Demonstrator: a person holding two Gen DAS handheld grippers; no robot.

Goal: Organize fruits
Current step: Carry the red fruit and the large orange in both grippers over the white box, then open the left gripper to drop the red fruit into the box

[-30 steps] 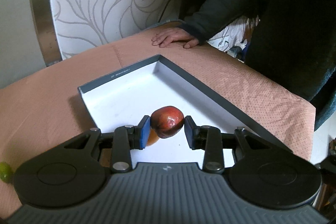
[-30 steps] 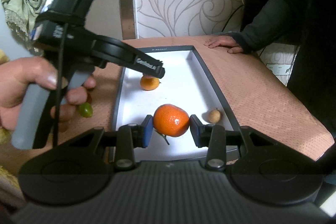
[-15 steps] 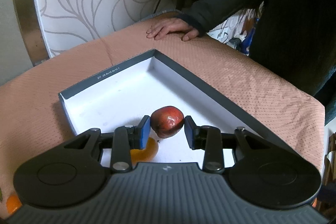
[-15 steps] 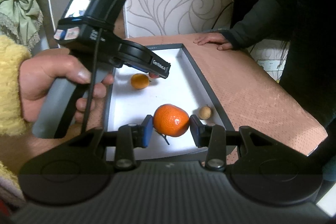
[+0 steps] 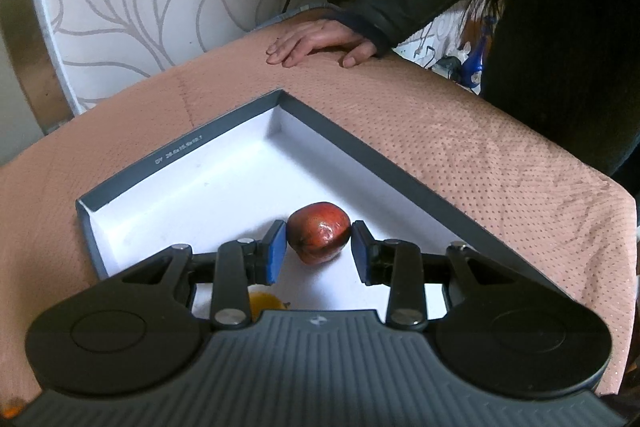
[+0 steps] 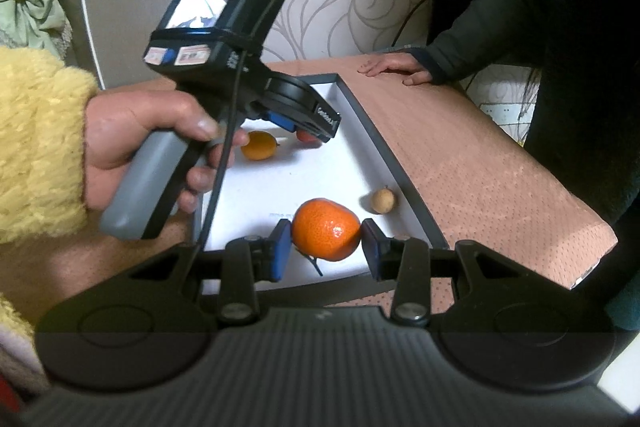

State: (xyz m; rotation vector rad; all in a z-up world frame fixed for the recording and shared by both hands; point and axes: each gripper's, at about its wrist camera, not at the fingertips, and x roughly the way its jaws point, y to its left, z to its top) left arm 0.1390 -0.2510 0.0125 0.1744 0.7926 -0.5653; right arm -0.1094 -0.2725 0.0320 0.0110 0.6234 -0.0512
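A shallow white tray with a dark rim (image 5: 372,155) lies on the pink tablecloth; it also shows in the right wrist view (image 6: 392,167). My left gripper (image 5: 319,254) is shut on a red fruit (image 5: 318,237) low over the tray floor. A small orange fruit (image 5: 265,301) lies in the tray just under its left finger, and shows in the right wrist view (image 6: 259,145). My right gripper (image 6: 326,249) is shut on a tangerine (image 6: 326,229) above the tray's near end. A small tan fruit (image 6: 383,201) lies in the tray to the tangerine's right.
Another person's hand (image 5: 316,43) rests flat on the table's far edge, also in the right wrist view (image 6: 394,71). The left gripper's body and my hand (image 6: 152,147) fill the left of the right wrist view. The table's right edge (image 5: 624,227) drops off.
The left gripper has moved farther over the tray with the red fruit and lower. The small orange fruit has slid under its left finger. The right gripper holds the tangerine in place.
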